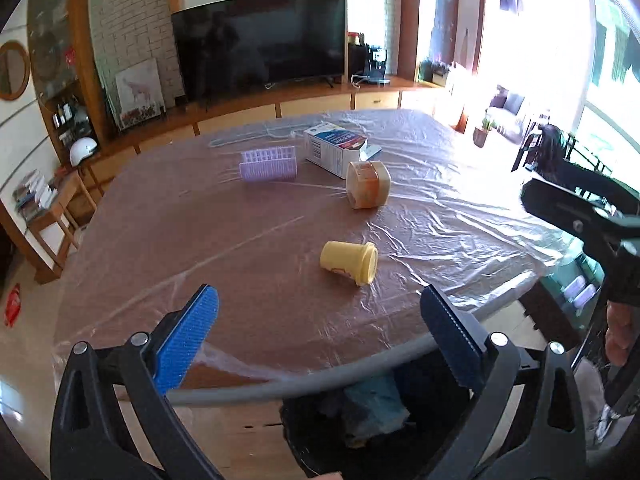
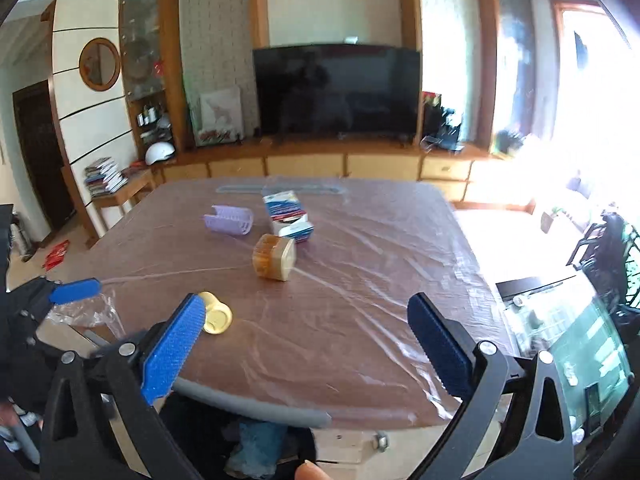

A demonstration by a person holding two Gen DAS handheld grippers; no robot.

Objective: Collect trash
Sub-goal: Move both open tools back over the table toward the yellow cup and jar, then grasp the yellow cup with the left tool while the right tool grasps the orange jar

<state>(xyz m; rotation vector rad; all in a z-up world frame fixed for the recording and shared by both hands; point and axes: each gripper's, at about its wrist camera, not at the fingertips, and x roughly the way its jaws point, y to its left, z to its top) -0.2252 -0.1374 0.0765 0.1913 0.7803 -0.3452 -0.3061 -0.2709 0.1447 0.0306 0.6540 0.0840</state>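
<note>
- The left tongs are spread wide and hold nothing, hovering above the near edge of the brown surface under clear plastic sheeting.
- Left to right on that surface lie a lilac ribbed plastic holder, a white and blue cardboard carton, a squat amber-filled plastic jar on its side just beside the carton, and, nearer, a yellow plastic cup tipped on its side.
- A black bin with crumpled blue trash sits below the near edge, beside a grey padded bar.
- The right tongs are likewise apart and empty, well short of the jar.
- Judging by this, a pick is about to begin; the yellow cup looks the closest target, calling for a forward reach and a squeeze across its body.
- In the right view, the cup is partly hidden behind a blue pad; the bin's rim is cut off, and the carton's print is unreadable.
</note>
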